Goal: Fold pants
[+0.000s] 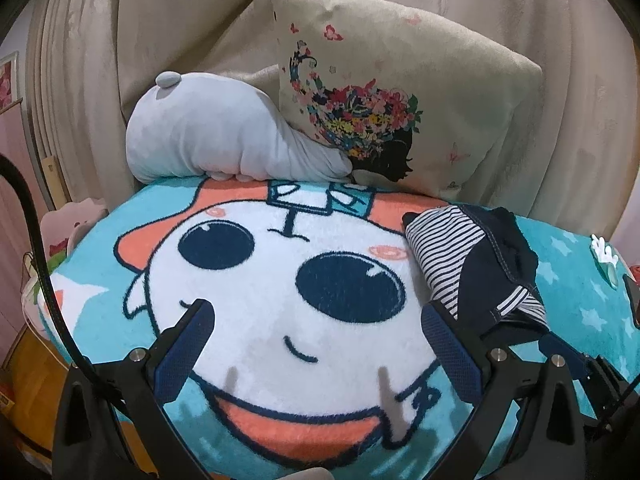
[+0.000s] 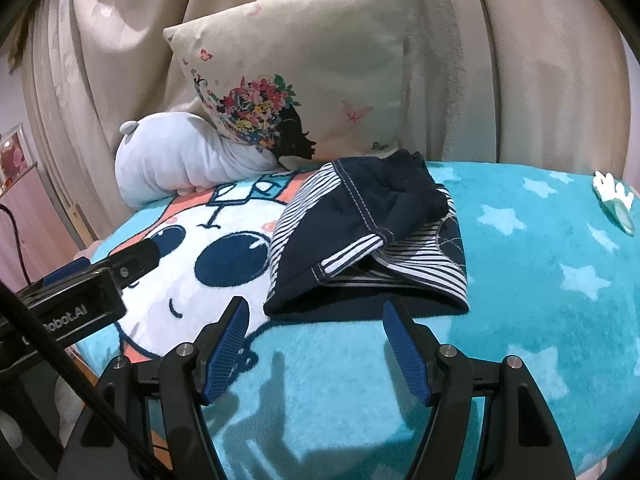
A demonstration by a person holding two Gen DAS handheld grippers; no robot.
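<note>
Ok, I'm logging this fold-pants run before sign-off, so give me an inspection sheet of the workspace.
Surface: turquoise cartoon blanket with white stars.
Job's things: navy striped pants lie bunched and folded over on the blanket.
Clutter: grey plush toy, floral cushion, small white-and-green item at right edge.
Grippers: left gripper open, empty; right gripper open, just short of the pants.
Cables: black cable at left.
Surroundings: beige curtain behind.

pants (image 2: 360, 236): navy, with navy-and-white stripes
blanket (image 2: 520, 280): turquoise, white stars, cartoon face
pillow (image 2: 320, 60): cream, floral print
plush (image 2: 180, 160): pale grey
</note>
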